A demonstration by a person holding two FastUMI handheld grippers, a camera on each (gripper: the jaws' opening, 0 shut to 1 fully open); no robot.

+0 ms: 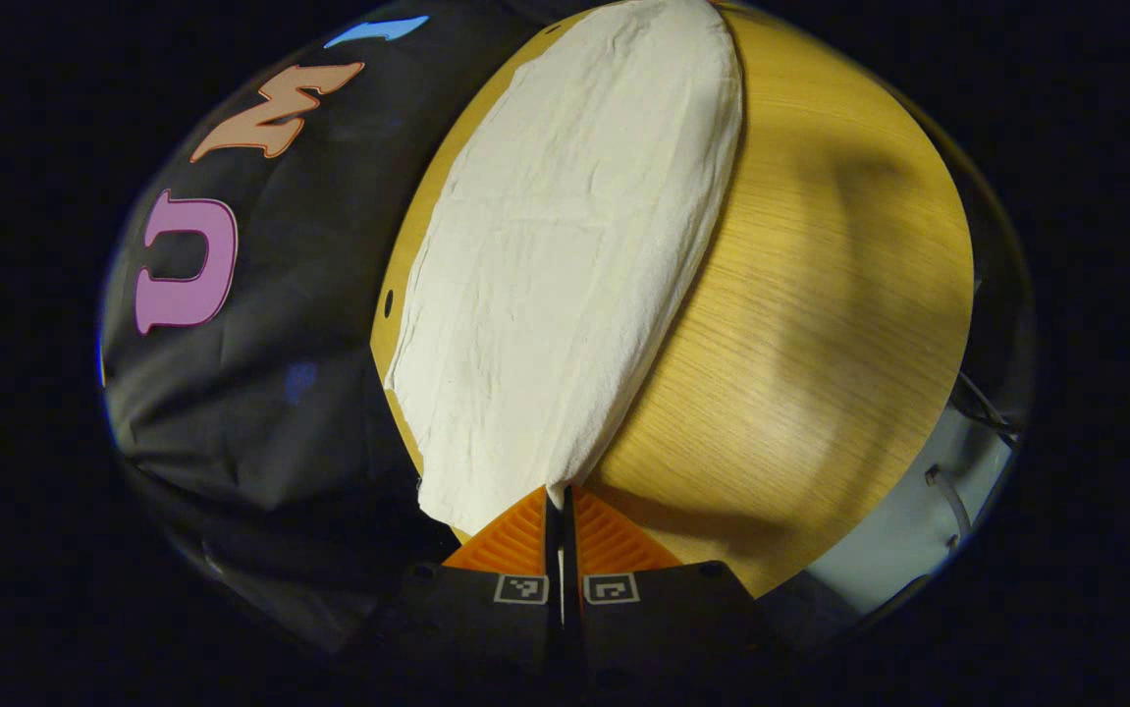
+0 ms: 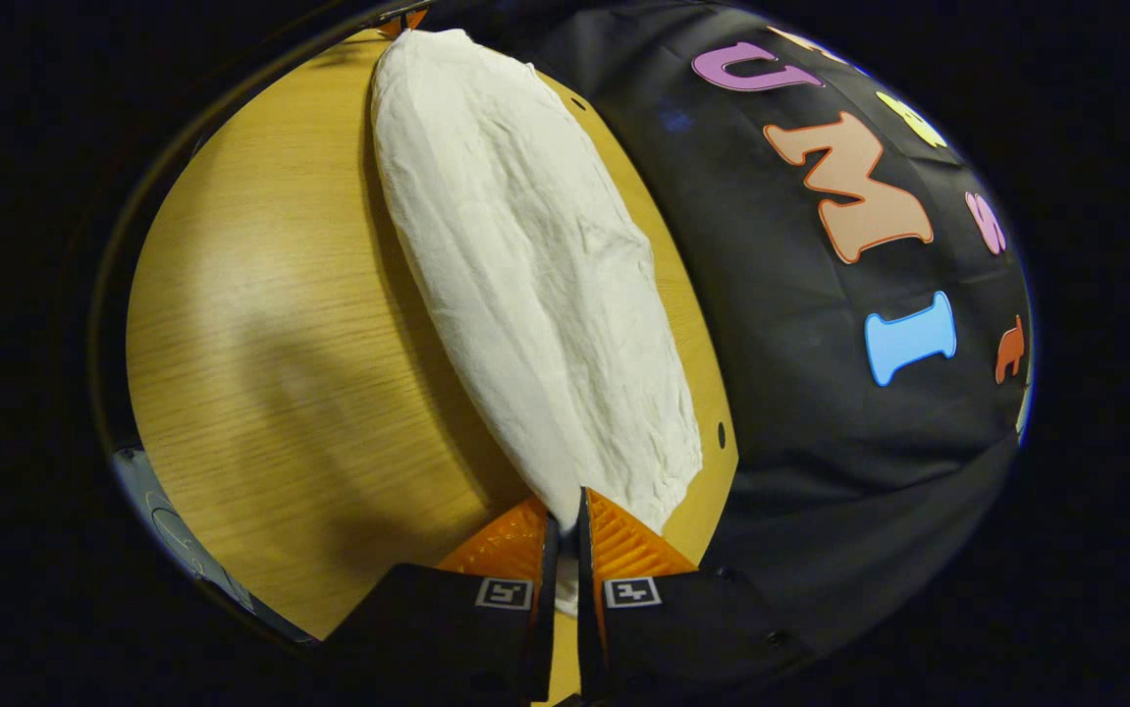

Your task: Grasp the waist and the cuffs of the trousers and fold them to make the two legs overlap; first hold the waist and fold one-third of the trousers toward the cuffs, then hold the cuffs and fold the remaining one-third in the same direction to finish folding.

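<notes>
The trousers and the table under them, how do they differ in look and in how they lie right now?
The trousers are pale, creased cloth; the table is smooth wood with a fine grain. The trousers run as a long narrow strip along the table's edge by the booth wall, while the table spreads wide and bare beside them. The trousers are pinched at each end, by the left gripper and the right gripper; the table is untouched by either. Both lie flat.
</notes>
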